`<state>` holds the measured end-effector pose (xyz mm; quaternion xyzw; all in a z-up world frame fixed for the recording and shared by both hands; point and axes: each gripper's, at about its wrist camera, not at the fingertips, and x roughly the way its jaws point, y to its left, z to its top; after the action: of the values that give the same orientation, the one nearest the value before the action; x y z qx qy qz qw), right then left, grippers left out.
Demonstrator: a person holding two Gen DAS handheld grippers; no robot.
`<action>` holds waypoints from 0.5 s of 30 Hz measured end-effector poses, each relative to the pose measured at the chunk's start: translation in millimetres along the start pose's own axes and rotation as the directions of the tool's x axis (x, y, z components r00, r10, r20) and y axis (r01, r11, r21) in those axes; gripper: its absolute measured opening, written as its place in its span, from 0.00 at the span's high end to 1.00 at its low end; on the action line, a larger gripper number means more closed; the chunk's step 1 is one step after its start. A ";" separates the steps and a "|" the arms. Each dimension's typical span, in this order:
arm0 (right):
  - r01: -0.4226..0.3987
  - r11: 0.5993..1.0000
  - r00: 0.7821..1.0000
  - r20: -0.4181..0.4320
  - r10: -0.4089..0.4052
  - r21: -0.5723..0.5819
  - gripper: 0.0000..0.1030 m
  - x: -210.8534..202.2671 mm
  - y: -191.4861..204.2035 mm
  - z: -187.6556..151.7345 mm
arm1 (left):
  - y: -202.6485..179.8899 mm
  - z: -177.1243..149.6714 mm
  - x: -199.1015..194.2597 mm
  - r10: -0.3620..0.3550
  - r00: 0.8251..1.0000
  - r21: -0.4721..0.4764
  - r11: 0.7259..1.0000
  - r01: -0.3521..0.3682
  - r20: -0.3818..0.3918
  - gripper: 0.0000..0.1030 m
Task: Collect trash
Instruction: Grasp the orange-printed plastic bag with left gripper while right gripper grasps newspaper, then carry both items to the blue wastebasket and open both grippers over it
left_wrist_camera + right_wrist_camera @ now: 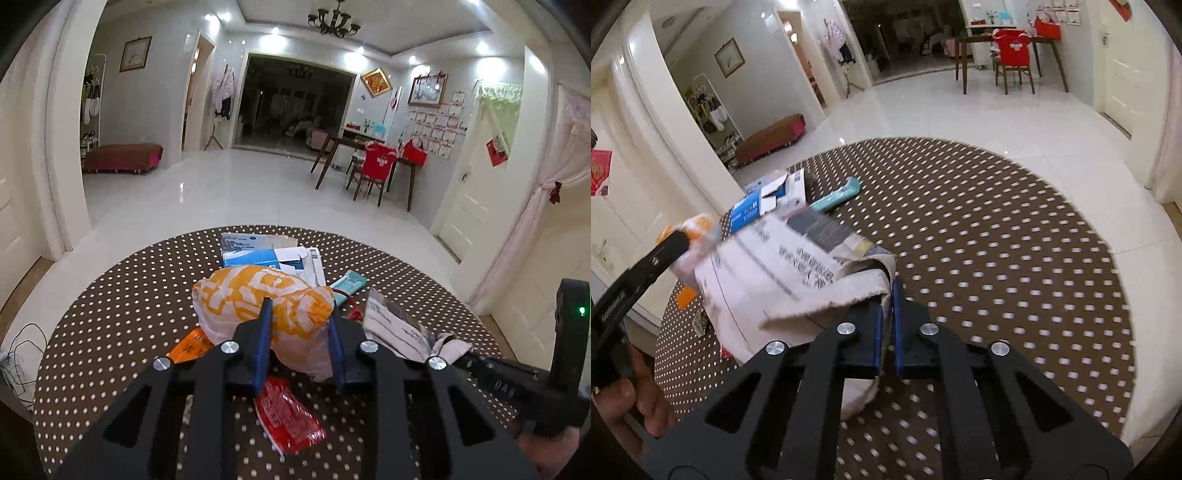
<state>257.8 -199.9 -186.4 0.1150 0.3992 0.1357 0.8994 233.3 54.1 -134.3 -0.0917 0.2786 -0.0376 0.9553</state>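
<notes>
The left gripper (301, 314) clamped a crumpled orange-and-white plastic bag (258, 295) above the polka-dot desk (110, 314); the right gripper (888, 295) pinched a crumpled newspaper (768, 266) just beside it.

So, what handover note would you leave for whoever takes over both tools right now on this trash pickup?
Left tool: closed on the orange-and-white plastic bag.
Right tool: shut on the crumpled printed grey paper mailer.
On the round brown polka-dot table: red foil wrapper, orange packet, blue-and-white cardboard box, teal flat packet.
Done: two pieces gripped. Left: bin them (no bin in view), then collect the rest.
</notes>
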 end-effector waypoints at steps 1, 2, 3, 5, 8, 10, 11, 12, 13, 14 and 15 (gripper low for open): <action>-0.009 1.000 1.000 0.017 0.009 0.005 0.95 -9.4 -4.1 -0.8 | -0.8 -1.5 -8.1 -0.004 1.000 0.000 1.000 0.004 0.016 0.75; -0.012 1.000 1.000 0.028 0.011 0.007 0.95 -17.3 -7.5 0.1 | -1.8 -3.2 -16.3 -0.006 0.999 0.001 1.000 0.006 0.031 0.75; -0.012 1.000 0.999 0.035 0.011 0.007 0.95 -24.0 -9.1 0.0 | -2.5 -4.3 -22.0 -0.010 0.999 0.000 1.000 0.010 0.042 0.75; -0.011 1.000 0.998 0.060 0.010 0.008 0.95 -40.2 -13.4 1.2 | -4.6 -8.4 -38.7 -0.022 0.997 0.002 1.000 0.022 0.074 0.75; -0.017 1.000 0.996 0.093 0.016 0.010 0.95 -63.5 -18.0 1.8 | -12.3 -10.7 -58.0 -0.032 0.994 0.016 0.999 0.031 0.103 0.75; -0.019 1.000 0.993 0.115 0.019 0.003 0.95 -78.8 -20.2 3.9 | -20.2 -12.0 -69.4 -0.045 0.992 0.030 0.999 0.041 0.118 0.75; -0.017 1.000 0.992 0.125 0.017 0.000 0.95 -84.9 -20.9 4.8 | -24.9 -12.3 -74.8 -0.051 0.991 0.039 0.998 0.046 0.126 0.75; -0.016 1.000 0.991 0.133 0.016 0.000 0.95 -89.8 -22.3 5.5 | -28.1 -12.4 -78.1 -0.057 0.990 0.043 0.998 0.051 0.132 0.75; -0.017 1.000 0.989 0.146 0.016 0.002 0.95 -98.9 -25.4 6.1 | -32.4 -12.2 -82.9 -0.067 0.988 0.048 0.997 0.061 0.140 0.75; -0.017 1.000 0.988 0.152 0.016 0.004 0.95 -102.6 -26.9 6.3 | -37.0 -11.9 -87.0 -0.076 0.986 0.053 0.996 0.069 0.147 0.75; -0.015 1.000 0.986 0.164 0.014 0.007 0.95 -111.0 -30.7 6.7 | -40.5 -11.7 -89.8 -0.083 0.985 0.057 0.996 0.075 0.152 0.75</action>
<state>195.9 -266.6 -115.4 0.1324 0.3235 0.1305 0.9278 150.6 23.6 -88.9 -0.0810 0.1991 -0.0755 0.9737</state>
